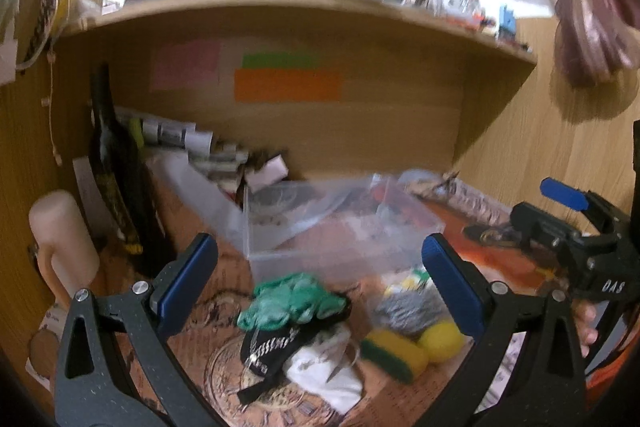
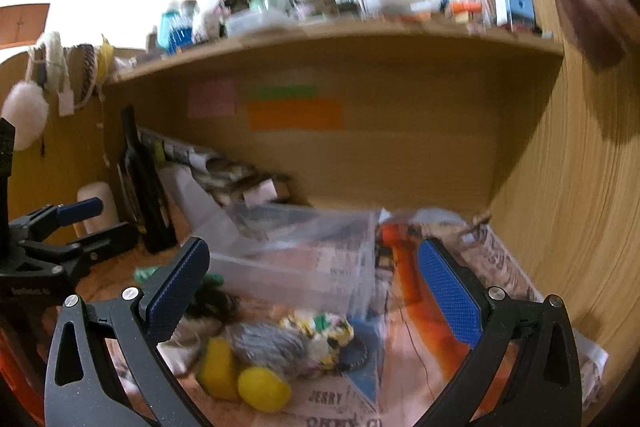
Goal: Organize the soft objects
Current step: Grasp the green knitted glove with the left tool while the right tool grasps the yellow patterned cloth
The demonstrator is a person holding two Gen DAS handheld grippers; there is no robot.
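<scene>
A pile of soft things lies on the desk in front of a clear plastic box (image 1: pixel 344 239). In the left wrist view I see a green cloth (image 1: pixel 292 301), a black strap (image 1: pixel 268 351), a white cloth (image 1: pixel 324 371), a grey furry piece (image 1: pixel 408 307), a yellow-green sponge (image 1: pixel 394 351) and a yellow ball (image 1: pixel 442 341). My left gripper (image 1: pixel 320 283) is open and empty above the pile. My right gripper (image 2: pixel 316 291) is open and empty above the ball (image 2: pixel 264 389), sponge (image 2: pixel 218 367) and grey fur (image 2: pixel 272 347). The box also shows in the right wrist view (image 2: pixel 296 251).
A dark bottle (image 1: pixel 116 171) and a cream jug (image 1: pixel 64 247) stand at the left. Papers and small boxes lie behind the clear box. A wooden shelf (image 1: pixel 304 11) crowded with bottles and jars hangs overhead. A wooden wall closes the right side.
</scene>
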